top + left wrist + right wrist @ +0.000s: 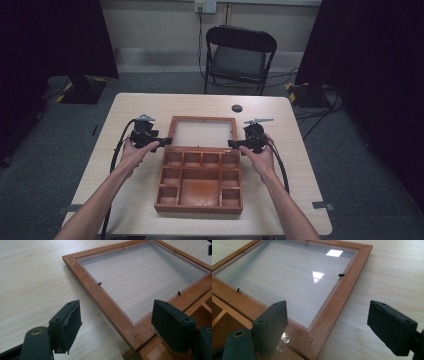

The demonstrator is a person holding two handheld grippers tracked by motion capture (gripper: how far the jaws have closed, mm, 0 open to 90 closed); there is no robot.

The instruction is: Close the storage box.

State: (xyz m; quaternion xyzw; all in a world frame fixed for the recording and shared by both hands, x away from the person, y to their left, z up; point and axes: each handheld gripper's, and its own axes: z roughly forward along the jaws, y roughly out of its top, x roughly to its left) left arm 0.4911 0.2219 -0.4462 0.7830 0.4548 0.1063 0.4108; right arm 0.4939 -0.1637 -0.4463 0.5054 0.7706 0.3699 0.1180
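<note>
- The pale wood-grain rectangular surface (pixel 150 107) carries everything, and the reddish-brown wooden compartment box (pixel 200 181) at its middle serves as the landmark.
- That box lies open, its square and oblong compartments facing up, with a larger bare compartment at its centre.
- Hinged to the far edge of the box, the reddish-brown wooden lid with a clear pane (pixel 203 132) lies flat on the surface; the pale grain shows through the pane in both gripper views (pixel 140 280) (pixel 287 277).
- A black folding chair (pixel 239 55) stands on the grey floor well beyond the box, past the far edge of the surface.
- The left tool (pixel 161 143), held in a person's left hand (pixel 134 154), sits just left of the box's far-left corner; its jaws stand wide apart, straddling the lid's near corner (pixel 111 330) without touching it.
- The right tool (pixel 236 144), held in the right hand (pixel 261 159), sits just right of the box's far-right corner; its jaws gape around the lid's other near corner (pixel 334 325), gripping nothing.
- A small dark round disc (pixel 237 108) lies on the surface beyond the lid.
</note>
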